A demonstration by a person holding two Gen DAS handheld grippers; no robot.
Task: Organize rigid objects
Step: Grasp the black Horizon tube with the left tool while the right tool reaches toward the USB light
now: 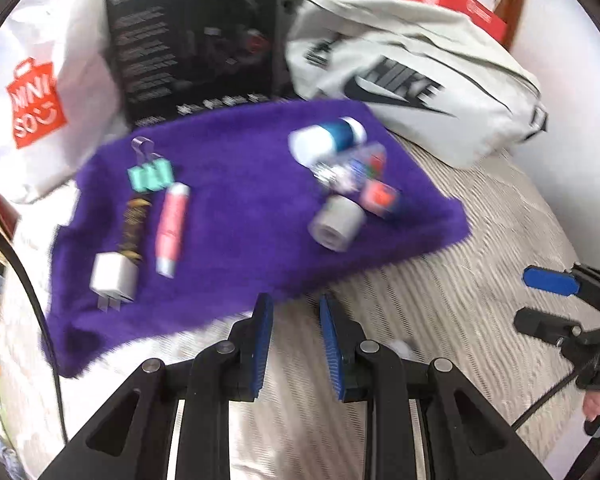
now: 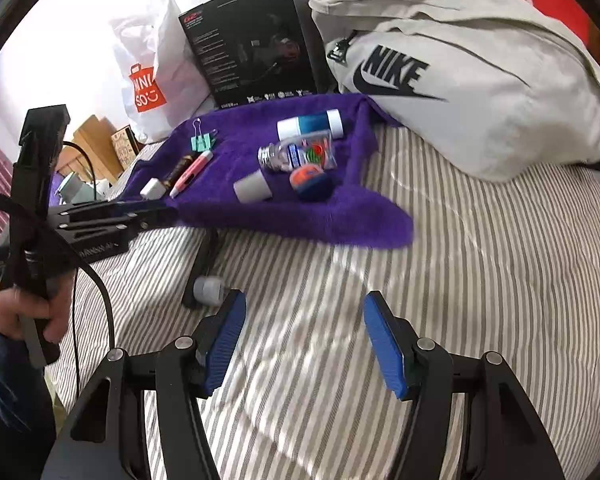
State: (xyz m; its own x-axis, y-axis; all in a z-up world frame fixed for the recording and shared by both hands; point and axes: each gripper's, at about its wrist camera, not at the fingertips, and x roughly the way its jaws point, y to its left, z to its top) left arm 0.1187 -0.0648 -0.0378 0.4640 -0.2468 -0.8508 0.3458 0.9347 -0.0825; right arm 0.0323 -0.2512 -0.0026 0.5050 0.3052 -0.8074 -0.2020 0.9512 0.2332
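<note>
Left gripper (image 1: 296,312): nearest the lens in the left wrist view, blue pads parted by a narrow gap, nothing between them; it hangs over the striped bedsheet (image 2: 480,280) just short of the near edge of the purple towel (image 1: 240,208).

Right gripper (image 2: 304,316): blue pads spread wide, holding nothing, over the sheet and well short of the towel's near edge.

Landmark: purple towel, spread flat on the sheet.

On the towel, left group:
- teal binder clip (image 1: 151,176), far end;
- dark patterned tube (image 1: 134,224), just nearer than the clip;
- pink tube (image 1: 171,226), beside the dark tube;
- white plug adapter (image 1: 112,278), touching the dark tube's near end.

On the towel, right group, close together:
- white-and-blue cylinder (image 2: 310,124), on its side, farthest;
- clear plastic jar (image 2: 296,154), on its side, coloured bits inside, just nearer;
- orange-and-blue ball (image 2: 310,182), near the jar;
- grey cap (image 2: 253,188), left of the ball.

Off the towel:
- small grey cylinder (image 2: 208,290), on the sheet, nearer than the towel, just beside the right gripper's left pad;
- black box (image 2: 256,40), white shopping bag (image 2: 156,68) and grey Nike bag (image 2: 480,80), beyond the far edge;
- hand (image 2: 24,316) gripping the left tool's handle, left of the towel.
</note>
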